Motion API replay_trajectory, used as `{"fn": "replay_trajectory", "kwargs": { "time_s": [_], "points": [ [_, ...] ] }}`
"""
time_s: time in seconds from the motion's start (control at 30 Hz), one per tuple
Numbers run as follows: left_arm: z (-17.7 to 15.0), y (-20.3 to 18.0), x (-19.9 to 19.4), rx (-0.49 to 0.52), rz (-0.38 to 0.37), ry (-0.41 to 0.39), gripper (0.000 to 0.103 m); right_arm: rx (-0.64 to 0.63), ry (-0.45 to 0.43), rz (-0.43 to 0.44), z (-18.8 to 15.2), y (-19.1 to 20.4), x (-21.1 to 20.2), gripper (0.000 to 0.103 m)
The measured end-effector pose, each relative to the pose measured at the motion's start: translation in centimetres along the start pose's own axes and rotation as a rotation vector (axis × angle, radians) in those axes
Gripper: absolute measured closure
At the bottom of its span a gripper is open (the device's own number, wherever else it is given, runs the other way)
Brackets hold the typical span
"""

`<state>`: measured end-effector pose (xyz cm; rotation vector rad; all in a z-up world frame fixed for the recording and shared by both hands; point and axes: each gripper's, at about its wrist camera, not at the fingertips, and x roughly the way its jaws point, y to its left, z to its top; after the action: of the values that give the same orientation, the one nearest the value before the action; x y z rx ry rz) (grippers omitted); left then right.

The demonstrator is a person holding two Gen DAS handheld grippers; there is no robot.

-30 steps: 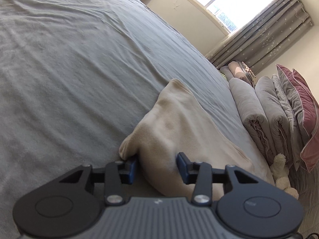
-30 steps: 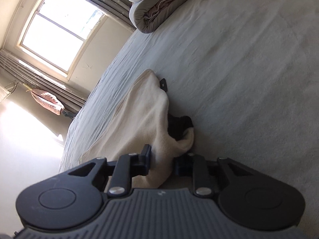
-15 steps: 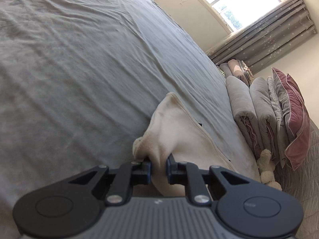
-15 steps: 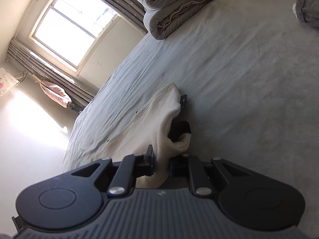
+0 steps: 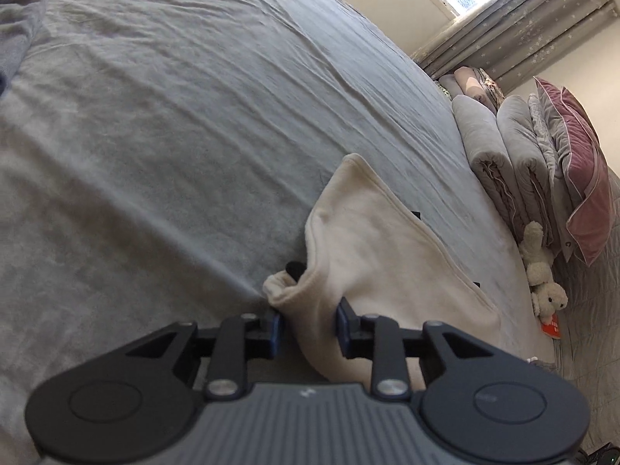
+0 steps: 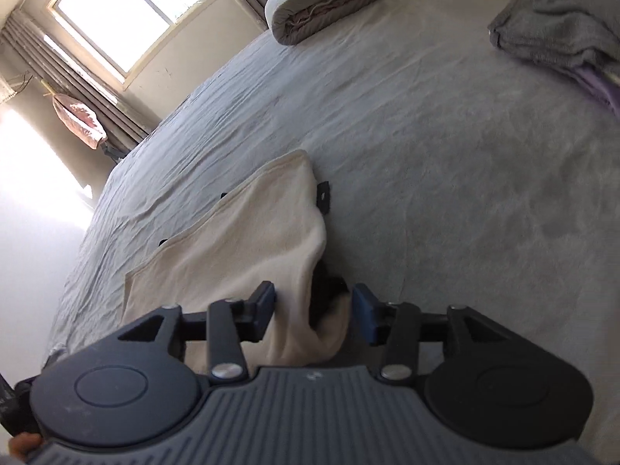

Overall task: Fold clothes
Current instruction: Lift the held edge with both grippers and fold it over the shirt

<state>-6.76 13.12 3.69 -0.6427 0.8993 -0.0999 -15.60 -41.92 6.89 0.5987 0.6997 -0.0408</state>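
A cream fleece garment [image 5: 372,240] lies folded over on the grey bed sheet [image 5: 174,116]. Its near corner is bunched between the fingers of my left gripper [image 5: 309,327], which stands open with the pads apart from the cloth. In the right wrist view the same cream garment [image 6: 252,240] shows a dark opening at its near end. That end sags between the spread fingers of my right gripper [image 6: 314,306], which is also open. Small black tags [image 6: 323,197] stick out at the garment's far edge.
Rolled grey duvets [image 5: 500,162], a pink pillow [image 5: 581,170] and a white plush toy [image 5: 542,271] line the head of the bed. A folded grey garment [image 6: 562,31] lies at the far right of the sheet [image 6: 445,155]. Grey cloth [image 5: 19,19] sits at the left edge.
Both grippers pinched the cream garment's near end half a second ago; now their fingers have spread apart and the cloth rests loose between them. Both cameras have pulled back slightly.
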Motion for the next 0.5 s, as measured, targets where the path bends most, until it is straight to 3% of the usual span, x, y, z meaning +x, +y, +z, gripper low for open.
{"fn": "replay_trajectory", "kwargs": {
  "time_s": [0.1, 0.2, 0.3, 0.37, 0.5],
  "points": [
    [1.7, -0.8, -1.1, 0.040, 0.060, -0.070, 0.059, -0.043, 0.009, 0.006, 1.8, 0.3, 2.0, 0.032],
    [4.8, -2.0, -0.3, 0.032, 0.052, -0.130, 0.053, -0.066, 0.028, 0.045, 4.1, 0.5, 5.1, 0.032],
    [8.0, -4.1, 4.2, 0.106, -0.017, -0.095, 0.044, -0.089, 0.047, 0.084, 6.4, 0.8, 8.1, 0.033],
    [9.0, -5.0, 7.5, 0.145, 0.025, -0.045, 0.044, -0.107, 0.067, 0.093, 7.2, 1.1, 10.1, 0.033],
    [8.4, -5.4, 10.7, 0.191, 0.010, -0.023, 0.046, -0.157, 0.106, 0.092, 6.2, 1.4, 12.4, 0.032]
  ]
}}
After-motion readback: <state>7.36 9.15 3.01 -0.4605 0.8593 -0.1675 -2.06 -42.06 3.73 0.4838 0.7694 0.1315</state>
